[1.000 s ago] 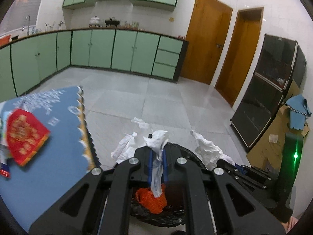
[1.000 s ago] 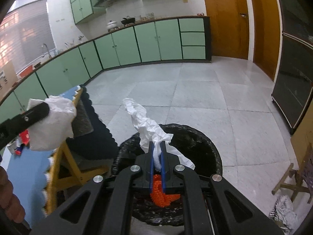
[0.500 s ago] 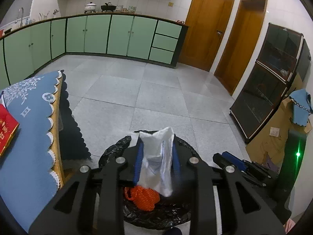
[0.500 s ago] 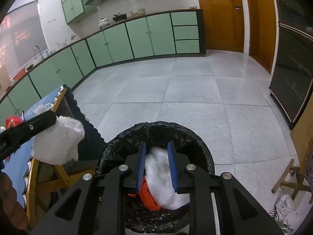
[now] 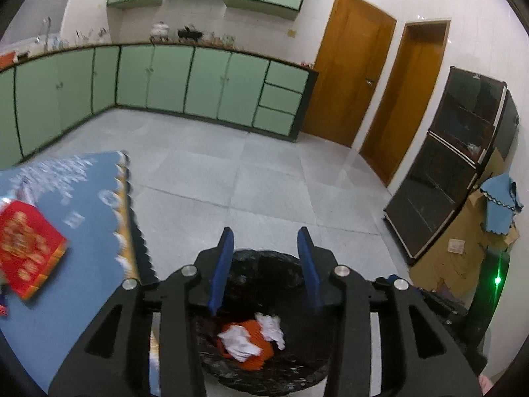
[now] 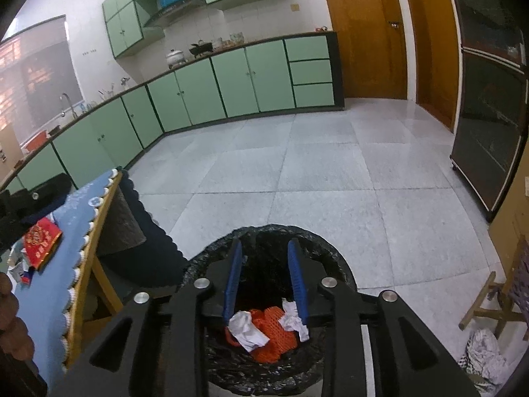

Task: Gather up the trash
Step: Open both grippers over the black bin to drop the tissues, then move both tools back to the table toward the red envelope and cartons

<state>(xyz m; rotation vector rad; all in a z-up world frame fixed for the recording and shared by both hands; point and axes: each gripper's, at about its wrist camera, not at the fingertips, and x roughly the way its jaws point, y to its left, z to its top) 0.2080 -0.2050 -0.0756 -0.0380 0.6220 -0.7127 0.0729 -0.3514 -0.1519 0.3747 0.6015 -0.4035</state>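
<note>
Black liner around the trash bin point(image 6: 211, 261), low centre of the right wrist view and low centre of the left wrist view too. Inside it, crumpled white tissues point(image 6: 246, 329) lying loose on an orange net bag point(image 6: 274, 340), seen again in the left wrist view at the bin's bottom.

Left gripper point(image 5: 264, 264) over the bin's mouth, blue pads point(image 5: 221, 269) parted to a moderate gap, jaws having just been opening, nothing between them. Right gripper point(image 6: 264, 281) also above the bin, blue pads point(image 6: 233, 279) apart by a narrower gap, jaws likewise just been opening, empty; tissues well below, not touched.

At left of both views, a blue tablecloth point(image 5: 82, 231) with scalloped edge, bearing a red packet point(image 5: 28, 248). Green cabinets point(image 6: 231, 79) across the upper frame, wooden doors point(image 5: 350, 79) at upper right, grey floor tiles point(image 6: 314, 178) through the middle. More crumpled paper point(image 6: 484, 357) on the floor at lower right of the right wrist view.
</note>
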